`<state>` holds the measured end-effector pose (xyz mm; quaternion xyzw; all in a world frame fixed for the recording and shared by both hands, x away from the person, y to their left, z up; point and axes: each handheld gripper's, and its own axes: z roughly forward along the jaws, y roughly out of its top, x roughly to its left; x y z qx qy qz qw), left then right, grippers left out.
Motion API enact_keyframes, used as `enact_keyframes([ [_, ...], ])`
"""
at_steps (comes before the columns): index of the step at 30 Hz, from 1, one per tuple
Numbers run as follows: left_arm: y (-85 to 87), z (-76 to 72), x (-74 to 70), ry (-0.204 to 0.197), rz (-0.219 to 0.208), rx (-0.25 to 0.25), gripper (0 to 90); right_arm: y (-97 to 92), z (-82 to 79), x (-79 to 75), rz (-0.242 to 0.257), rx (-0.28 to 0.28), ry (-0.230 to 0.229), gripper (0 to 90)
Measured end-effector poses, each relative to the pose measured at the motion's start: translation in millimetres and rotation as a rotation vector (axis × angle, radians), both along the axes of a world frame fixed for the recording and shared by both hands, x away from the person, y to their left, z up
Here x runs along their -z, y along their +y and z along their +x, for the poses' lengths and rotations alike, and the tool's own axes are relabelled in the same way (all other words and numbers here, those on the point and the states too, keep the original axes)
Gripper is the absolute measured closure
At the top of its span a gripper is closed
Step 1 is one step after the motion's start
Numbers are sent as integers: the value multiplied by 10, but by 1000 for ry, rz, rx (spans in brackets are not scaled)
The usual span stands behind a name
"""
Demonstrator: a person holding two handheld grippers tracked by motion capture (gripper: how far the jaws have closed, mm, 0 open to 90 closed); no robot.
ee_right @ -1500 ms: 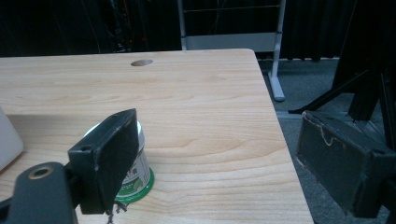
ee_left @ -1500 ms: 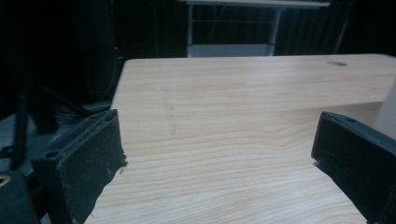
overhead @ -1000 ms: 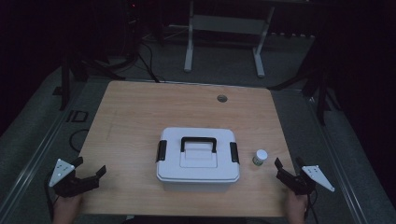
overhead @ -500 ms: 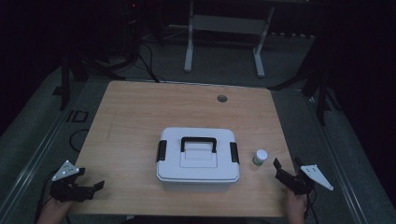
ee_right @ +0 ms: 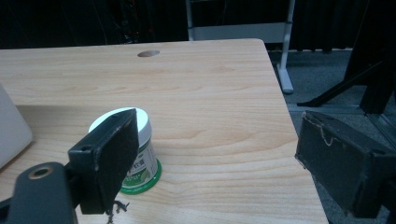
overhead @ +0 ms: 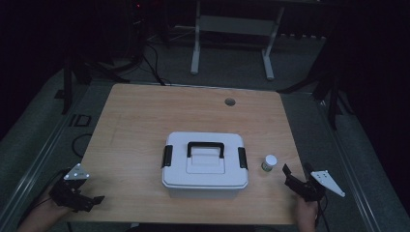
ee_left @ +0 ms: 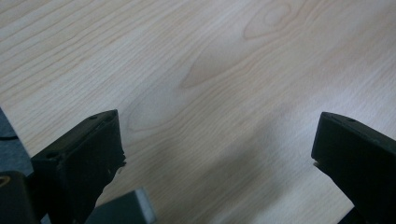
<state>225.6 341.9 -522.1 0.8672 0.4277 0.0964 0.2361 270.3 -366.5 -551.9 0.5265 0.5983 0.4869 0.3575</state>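
The small white-capped jar [overhead: 270, 163] stands upright on the worktop [overhead: 145, 125] just right of the white case [overhead: 205, 166]; the right tongs [overhead: 295, 180], wide open and empty, sit nearest; the left tongs [overhead: 84, 200], likewise agape, lie well apart.

High view: fixed above near edge, faces forward and down, takes in whole table [overhead: 135, 125] plus floor beyond. Left gripper view: rides left tongs [ee_left: 215, 154], sits very close over bare wood at table's near left corner, angled steeply down. Right gripper view: rides right tongs [ee_right: 219, 158], low, near-level, faces across table toward far edge. Shared by high and right views: small jar [overhead: 269, 163] [ee_right: 140, 154], cable hole [overhead: 229, 102] [ee_right: 148, 53], white box [overhead: 205, 166] edge [ee_right: 11, 130].
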Motion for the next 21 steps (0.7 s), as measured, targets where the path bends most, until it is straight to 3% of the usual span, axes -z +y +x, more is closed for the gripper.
enact_keyframes([
  [4, -30, 7, -24, 43, 48, 31, 17, 5, -3, 0, -5, 1, 2, 128],
  [6, -62, 15, -39, 86, 91, 54, 17, 4, -4, 0, -5, 2, 1, 128],
  [17, -175, 79, -78, 178, 232, 107, 17, 5, 4, 5, 1, -1, 12, 128],
  [21, -209, 100, -108, 213, 252, 136, 17, 7, 5, 6, -2, -1, 12, 128],
])
